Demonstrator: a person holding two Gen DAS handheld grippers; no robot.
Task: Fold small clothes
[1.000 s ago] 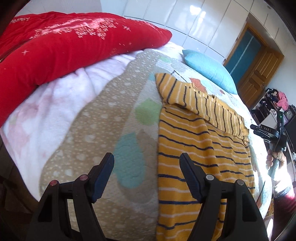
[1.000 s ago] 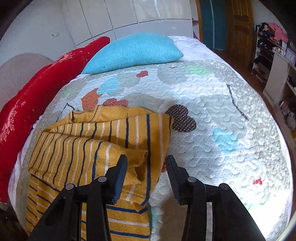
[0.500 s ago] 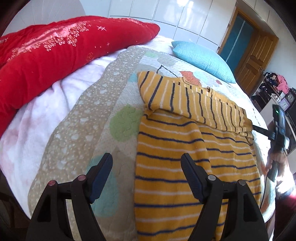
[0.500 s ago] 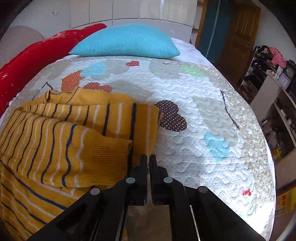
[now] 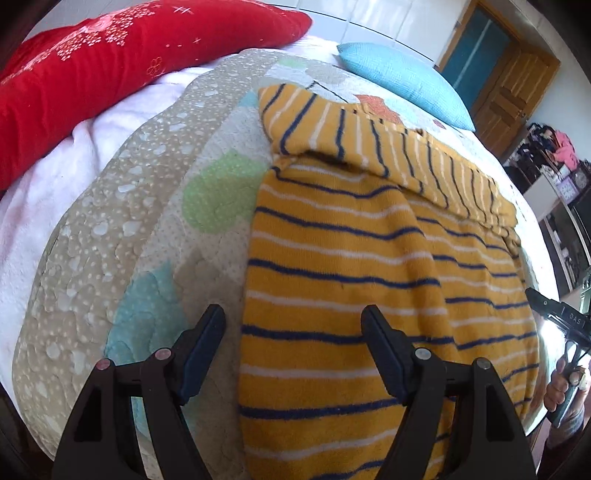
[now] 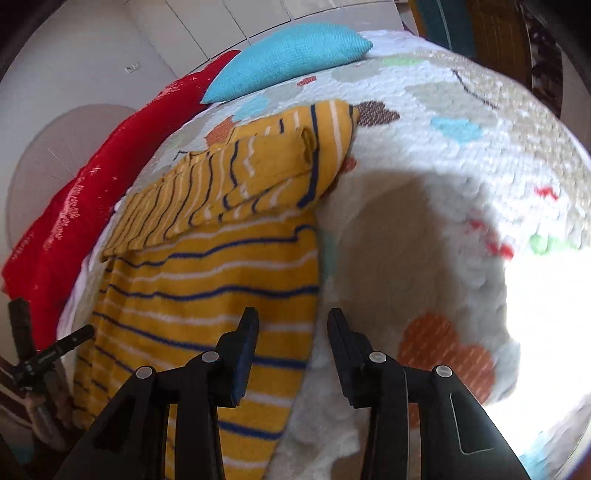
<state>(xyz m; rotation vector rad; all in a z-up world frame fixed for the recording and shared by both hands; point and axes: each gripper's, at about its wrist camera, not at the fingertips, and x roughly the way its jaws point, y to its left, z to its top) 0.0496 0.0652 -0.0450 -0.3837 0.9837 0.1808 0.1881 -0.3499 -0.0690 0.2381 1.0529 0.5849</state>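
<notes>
We judge the fold half done: the mustard knit sweater with navy and white stripes [image 5: 369, 280] lies on the quilted bed [image 5: 207, 192], sleeves crossed at twelve o'clock, lower body unfolded, while our left gripper [image 5: 293, 345] stands wide and empty and our right gripper [image 6: 291, 350] is opening over the hem edge, gripping nothing.

Red blanket [image 5: 110, 70] and blue pillow [image 5: 402, 81] (both on quilt [image 5: 122, 229]).

You face bed [image 5: 155, 206] under patchwork quilt, red blanket [image 5: 110, 74] and blue pillow [image 5: 402, 81] at far side. White panelled wall [image 6: 207, 26] behind. Wooden door [image 5: 509, 99] at right, cluttered shelves [image 5: 554, 158] beside it. Strong sunlight washes out quilt's near corner.
</notes>
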